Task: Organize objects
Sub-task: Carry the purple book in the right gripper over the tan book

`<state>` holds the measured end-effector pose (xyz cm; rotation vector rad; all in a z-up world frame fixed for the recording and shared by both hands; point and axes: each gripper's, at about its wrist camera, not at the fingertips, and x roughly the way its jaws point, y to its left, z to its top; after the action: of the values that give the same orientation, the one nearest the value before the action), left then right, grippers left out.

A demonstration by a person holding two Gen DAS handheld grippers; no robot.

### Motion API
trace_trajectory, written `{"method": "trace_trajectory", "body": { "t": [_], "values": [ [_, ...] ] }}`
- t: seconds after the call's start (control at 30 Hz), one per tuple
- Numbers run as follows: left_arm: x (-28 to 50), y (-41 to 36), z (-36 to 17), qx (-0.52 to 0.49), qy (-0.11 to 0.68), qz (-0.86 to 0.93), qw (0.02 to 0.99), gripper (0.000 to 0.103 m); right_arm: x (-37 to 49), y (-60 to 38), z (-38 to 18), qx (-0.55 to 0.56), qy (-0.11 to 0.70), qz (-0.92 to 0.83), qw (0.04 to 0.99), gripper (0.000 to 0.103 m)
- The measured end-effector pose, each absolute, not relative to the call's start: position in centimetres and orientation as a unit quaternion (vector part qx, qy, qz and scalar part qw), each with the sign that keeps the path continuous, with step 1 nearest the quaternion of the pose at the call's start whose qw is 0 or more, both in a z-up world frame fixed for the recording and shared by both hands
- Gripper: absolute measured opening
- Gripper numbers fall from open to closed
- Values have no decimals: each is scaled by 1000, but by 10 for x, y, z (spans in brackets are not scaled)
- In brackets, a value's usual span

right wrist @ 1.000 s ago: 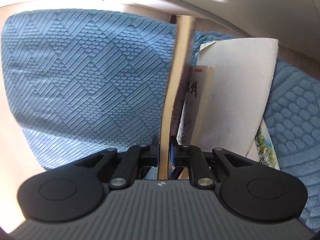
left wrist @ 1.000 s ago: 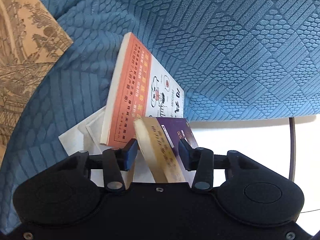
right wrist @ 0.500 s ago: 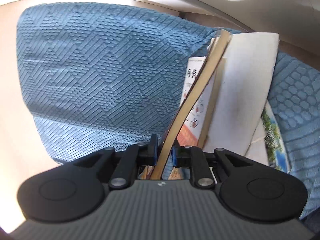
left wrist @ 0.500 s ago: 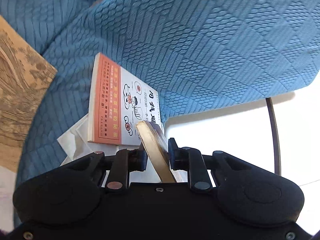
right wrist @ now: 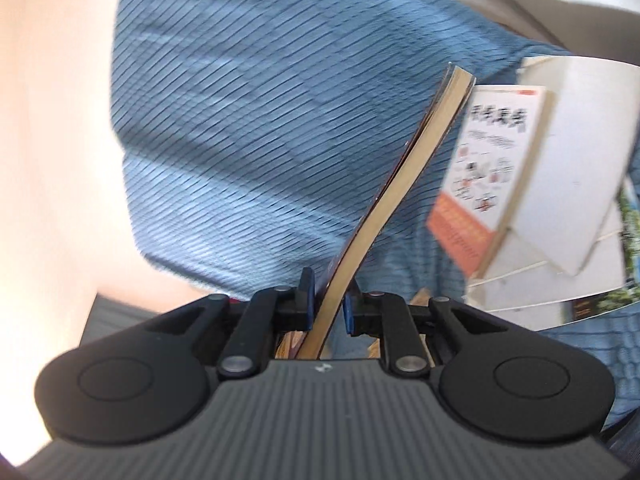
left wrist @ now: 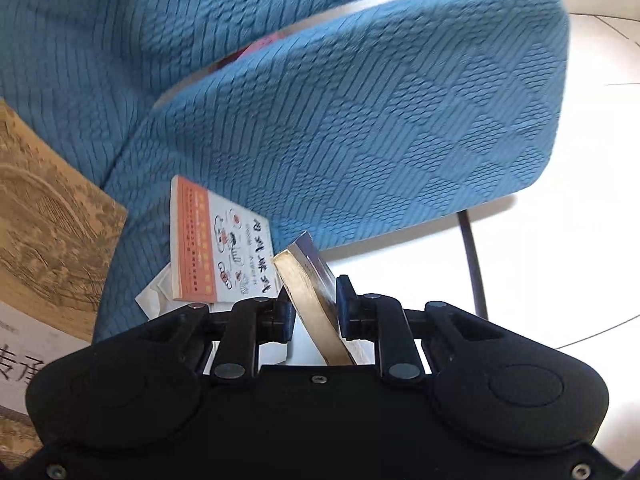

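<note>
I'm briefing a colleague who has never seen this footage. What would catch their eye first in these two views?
First, the blue quilted cushion filling most of both views. Next, a thin book with yellowed pages clamped in the left tool low in the left view, and a bending paperback gripped by the right tool. An orange-and-white book lies on the cushion behind.

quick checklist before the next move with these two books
1. Left gripper grip on the purple book: ok, jaws have just closed onto it.
2. Right gripper grip on the thin book: ok, pinched at one end.
3. Thin book straight: not ok, it bends and leans right.
4. Purple book clear of the orange book on the blue cushion: ok in the left view.
5. Thin book clear of the white book: cannot tell.
6. Drop-off spot: cannot tell, none in view.
</note>
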<state>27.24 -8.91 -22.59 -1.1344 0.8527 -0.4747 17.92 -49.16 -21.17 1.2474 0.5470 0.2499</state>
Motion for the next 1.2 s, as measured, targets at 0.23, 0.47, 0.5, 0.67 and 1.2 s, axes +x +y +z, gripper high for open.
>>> {"method": "trace_trajectory", "body": {
  "t": [0.23,0.47,0.5,0.67,1.2],
  "values": [
    [244,-41,-186,-514,357,-212,751,19,186,-456,-179,555,255,170,773,18],
    [209,10,-165,-506,334,-190,772,20,198,-412,-165,546,272,217,762,18],
    [205,17,-165,-507,334,-186,772,20,200,-406,-164,545,276,223,759,18],
    [184,52,-170,-516,331,-166,772,20,210,-377,-167,532,306,245,751,19],
    [132,88,-269,-538,391,-69,743,21,215,-331,-263,524,409,255,702,21]
  ]
}}
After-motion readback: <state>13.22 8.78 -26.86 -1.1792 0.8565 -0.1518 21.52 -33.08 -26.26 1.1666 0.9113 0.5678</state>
